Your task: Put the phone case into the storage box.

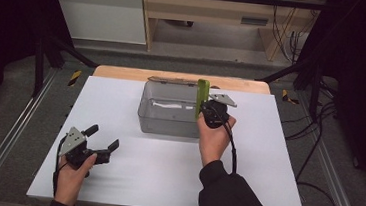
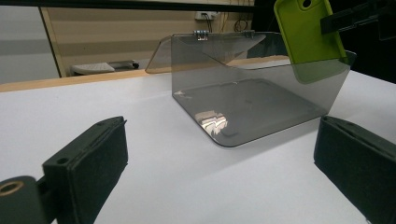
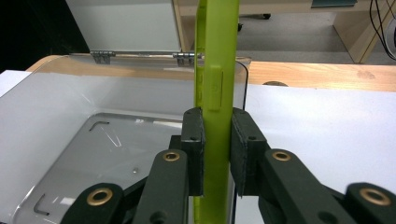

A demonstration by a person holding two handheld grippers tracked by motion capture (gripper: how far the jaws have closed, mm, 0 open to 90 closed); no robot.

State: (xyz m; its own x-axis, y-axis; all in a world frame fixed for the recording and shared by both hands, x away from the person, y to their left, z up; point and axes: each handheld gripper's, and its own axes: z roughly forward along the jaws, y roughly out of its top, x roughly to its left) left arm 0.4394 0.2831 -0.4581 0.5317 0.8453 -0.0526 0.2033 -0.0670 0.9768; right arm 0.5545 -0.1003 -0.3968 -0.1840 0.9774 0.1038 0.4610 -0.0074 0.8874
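Note:
A clear grey plastic box (image 1: 167, 112) with its hinged lid open at the back stands on the white table sheet. My right gripper (image 1: 204, 109) is shut on a lime-green phone case (image 1: 201, 95), held upright on edge over the box's right wall. In the right gripper view both pads clamp the phone case (image 3: 215, 93) above the box (image 3: 93, 140). My left gripper (image 1: 103, 137) rests open at the front left, nothing between its pads (image 2: 91, 172). The left gripper view looks toward the box (image 2: 252, 102) and the green case (image 2: 306, 32).
The white sheet (image 1: 165, 166) covers most of the table, with a wooden edge (image 1: 123, 72) behind it. Metal rails run along both sides of the table. Cables lie on the floor at the right. Furniture stands beyond the table.

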